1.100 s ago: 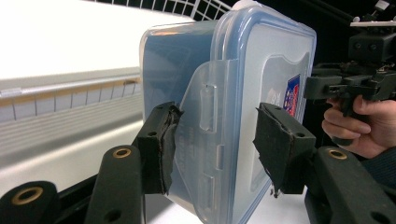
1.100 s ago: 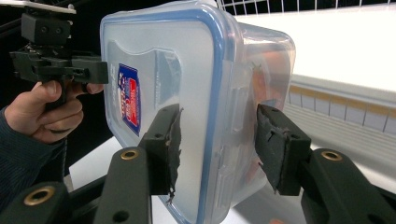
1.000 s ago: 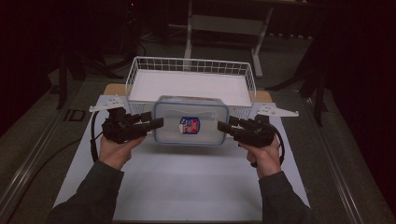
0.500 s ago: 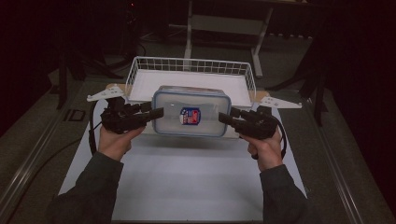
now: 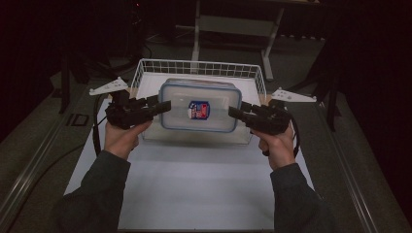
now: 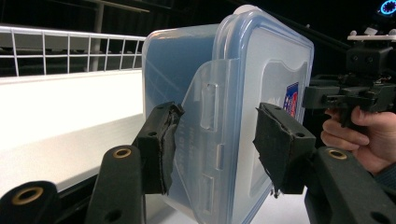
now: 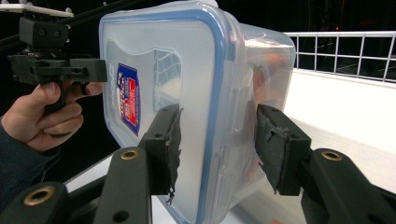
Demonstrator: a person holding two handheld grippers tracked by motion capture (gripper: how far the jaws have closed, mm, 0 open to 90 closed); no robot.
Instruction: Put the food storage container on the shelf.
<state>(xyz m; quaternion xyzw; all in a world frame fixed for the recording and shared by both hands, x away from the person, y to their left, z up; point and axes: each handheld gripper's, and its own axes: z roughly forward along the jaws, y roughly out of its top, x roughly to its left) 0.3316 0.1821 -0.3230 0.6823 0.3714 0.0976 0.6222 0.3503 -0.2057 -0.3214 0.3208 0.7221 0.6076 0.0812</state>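
A clear plastic container (image 5: 199, 106) with a blue-rimmed lid is held up off the counter (image 5: 194, 184) between the two tools, in front of and partly over the near edge of a white wire basket (image 5: 201, 68). In the high view its long axis runs from side to side, one short end toward each hand, and its lid faces up toward the camera, with the small red and blue label (image 5: 198, 110) near the middle.

The left tool (image 5: 163, 105) pinches the container's left short end: in the left gripper view one pad lies against the lid face and the other against the body beside the folded-down clip (image 6: 205, 140). The right tool (image 5: 235, 112) pinches the opposite short end in the same way, one pad on the lid and one on the body. Both tools lie roughly level and point inward at each other.
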